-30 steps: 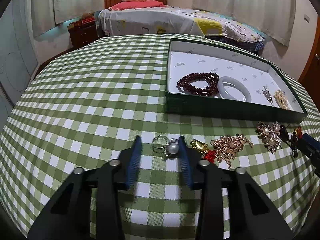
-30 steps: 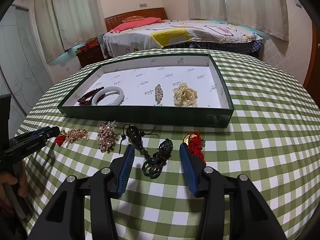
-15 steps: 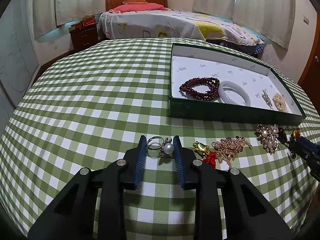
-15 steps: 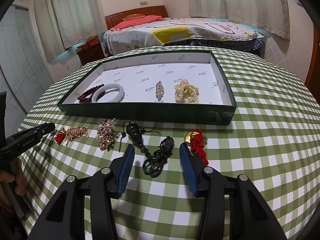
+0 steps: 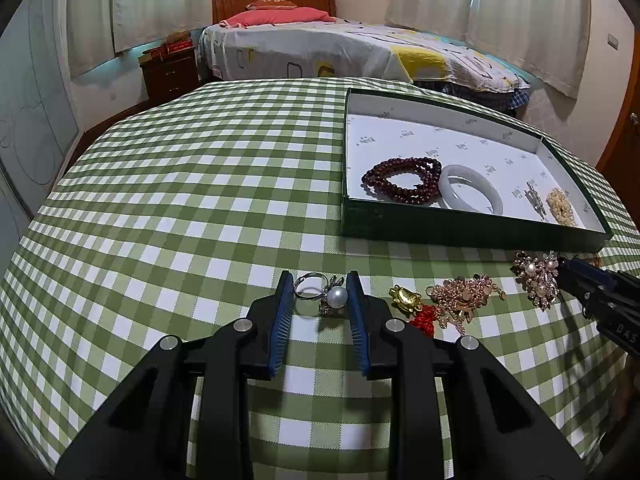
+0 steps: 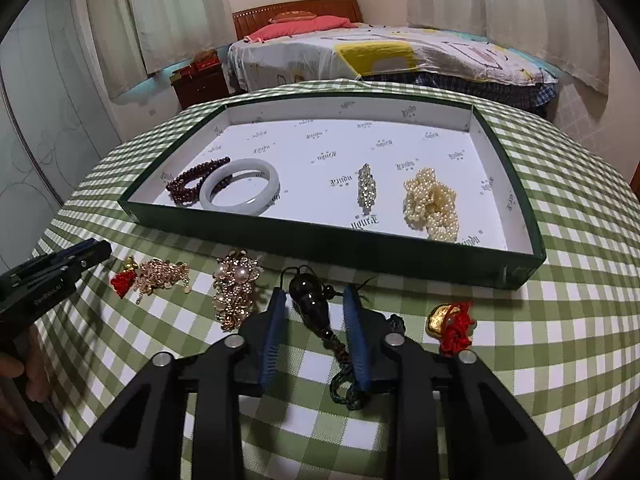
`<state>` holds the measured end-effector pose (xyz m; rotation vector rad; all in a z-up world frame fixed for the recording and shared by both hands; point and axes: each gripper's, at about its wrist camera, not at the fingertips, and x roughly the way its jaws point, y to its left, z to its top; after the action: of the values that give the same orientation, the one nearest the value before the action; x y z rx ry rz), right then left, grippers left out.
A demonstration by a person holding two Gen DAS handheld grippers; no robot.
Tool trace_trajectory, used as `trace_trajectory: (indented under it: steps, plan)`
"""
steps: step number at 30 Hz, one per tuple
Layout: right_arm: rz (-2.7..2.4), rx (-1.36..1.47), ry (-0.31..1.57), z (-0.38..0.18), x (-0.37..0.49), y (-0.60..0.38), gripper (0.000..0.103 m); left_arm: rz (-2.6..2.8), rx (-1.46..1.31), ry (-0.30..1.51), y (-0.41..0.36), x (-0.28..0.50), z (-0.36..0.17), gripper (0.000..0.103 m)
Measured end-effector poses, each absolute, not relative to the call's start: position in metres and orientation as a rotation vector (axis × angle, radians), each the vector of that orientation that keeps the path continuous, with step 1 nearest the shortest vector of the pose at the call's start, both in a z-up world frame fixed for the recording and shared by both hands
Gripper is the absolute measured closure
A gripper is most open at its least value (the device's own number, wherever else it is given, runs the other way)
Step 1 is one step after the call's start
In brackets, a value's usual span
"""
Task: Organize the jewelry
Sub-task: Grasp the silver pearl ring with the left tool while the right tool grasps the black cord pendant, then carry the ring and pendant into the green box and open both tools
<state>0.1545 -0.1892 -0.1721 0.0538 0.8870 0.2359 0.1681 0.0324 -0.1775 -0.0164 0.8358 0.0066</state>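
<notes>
A silver ring with a white pearl is held between the blue pads of my left gripper, which is shut on it just above the checked cloth. My right gripper is part open around a dark bead pendant that lies on the cloth with its green cord. The green tray holds a dark red bead bracelet, a white bangle, a rhinestone clip and a pearl cluster.
In front of the tray lie a gold charm with red tassel, a rose-gold piece, a pearl brooch and a second gold-and-red charm. A bed stands beyond the round table.
My left gripper has closed in on the pearl ring and lifted it slightly. My right gripper has narrowed and moved left from the green cord to around the dark pendant.
</notes>
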Motion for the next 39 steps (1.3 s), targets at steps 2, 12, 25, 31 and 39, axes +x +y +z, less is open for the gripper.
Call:
trace_trajectory:
  steps: [2, 12, 25, 31, 39]
  plan:
    - [0.235, 0.036, 0.889, -0.172, 0.153, -0.188, 0.083, 0.007, -0.016, 0.837, 0.033, 0.168, -0.177, 0.076]
    - [0.219, 0.035, 0.86, -0.17, 0.139, -0.194, 0.085, 0.001, -0.012, 0.826, 0.03, 0.166, -0.174, 0.076]
    - [0.201, 0.094, 0.747, -0.131, 0.123, -0.209, 0.085, -0.028, -0.021, 0.771, 0.022, 0.159, -0.147, 0.076]
    - [0.196, 0.11, 0.676, -0.104, 0.124, -0.214, 0.085, -0.057, -0.039, 0.727, 0.014, 0.165, -0.122, 0.076]
    - [0.193, 0.114, 0.581, -0.069, 0.14, -0.218, 0.085, -0.096, -0.04, 0.649, 0.0, 0.181, -0.09, 0.076]
